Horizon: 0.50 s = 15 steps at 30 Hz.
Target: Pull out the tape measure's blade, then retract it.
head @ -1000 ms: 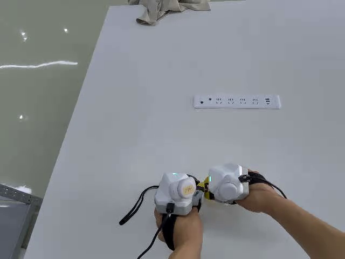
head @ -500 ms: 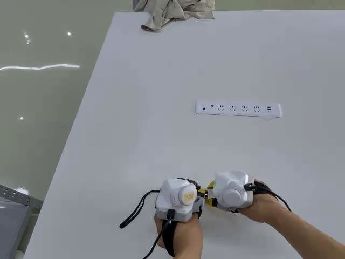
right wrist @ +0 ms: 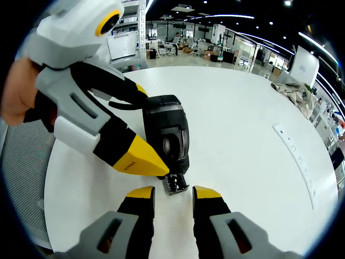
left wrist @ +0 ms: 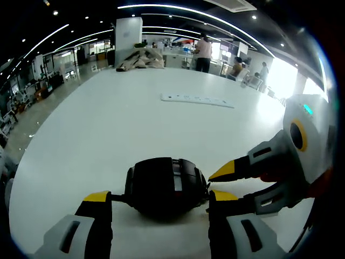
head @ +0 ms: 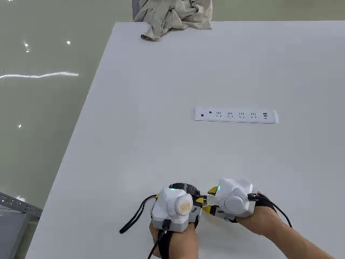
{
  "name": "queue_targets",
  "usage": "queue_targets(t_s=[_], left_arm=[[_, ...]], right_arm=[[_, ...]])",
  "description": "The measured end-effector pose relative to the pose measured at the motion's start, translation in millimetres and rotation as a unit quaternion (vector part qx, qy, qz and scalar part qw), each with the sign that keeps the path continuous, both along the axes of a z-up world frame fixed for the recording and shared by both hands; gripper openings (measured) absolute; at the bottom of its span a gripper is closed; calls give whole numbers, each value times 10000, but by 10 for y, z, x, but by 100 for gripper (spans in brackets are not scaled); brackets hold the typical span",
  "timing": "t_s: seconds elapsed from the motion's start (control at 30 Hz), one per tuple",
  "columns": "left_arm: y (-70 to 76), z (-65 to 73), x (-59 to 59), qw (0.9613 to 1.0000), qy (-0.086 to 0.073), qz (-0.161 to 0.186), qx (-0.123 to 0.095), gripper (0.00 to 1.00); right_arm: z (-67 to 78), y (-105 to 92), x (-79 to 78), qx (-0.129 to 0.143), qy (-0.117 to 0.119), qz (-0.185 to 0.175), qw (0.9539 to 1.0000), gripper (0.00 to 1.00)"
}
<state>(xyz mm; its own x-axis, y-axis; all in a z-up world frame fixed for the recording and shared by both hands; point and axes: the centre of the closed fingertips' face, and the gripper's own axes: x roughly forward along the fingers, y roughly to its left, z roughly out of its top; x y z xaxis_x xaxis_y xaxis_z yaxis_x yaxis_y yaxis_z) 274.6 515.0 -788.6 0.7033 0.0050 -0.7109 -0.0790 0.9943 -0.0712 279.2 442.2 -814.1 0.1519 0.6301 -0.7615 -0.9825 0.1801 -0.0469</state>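
left claw (left wrist: 160,195) is clamped across the black, rounded plastic tape measure case (left wrist: 164,184), one yellow tip on each flank. it pins the case low on the white tabletop (head: 161,108) near the front edge, w/ a thin black wrist strap (head: 133,216) lying off to the left. case mouth faces right, twd the other hand: in the right gripper view the small dark metal blade hook (right wrist: 176,184) sticks out of the case's lower corner, pointing straight at the right claw (right wrist: 174,193). right claw is partly open & holds nothing; the hook tab sits at the mouth of the gap btwn its two yellow tips, not pinched. blade looks fully wound in, so pull-out prob not begun. key relation: blade axis runs from left claw on to right claw, roughly in line w/ the right claw's own jaws. so right claw is the nearer one to close on the tab & draw away rightward, left claw anchoring the case.
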Motion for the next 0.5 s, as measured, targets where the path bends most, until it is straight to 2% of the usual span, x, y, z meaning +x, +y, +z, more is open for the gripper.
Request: queue_targets(t_s=[0.3, 0.5], left_arm=[[5, 48, -68, 9998, -47, -166, -35, 73], [19, 78, -126, 9995, -73, -279, -87, 73]], right_arm=[[132, -35, -2, 268, 89, -634, 9976, 31], [172, -62, -44, 338, 75, -857, 9957, 31]])
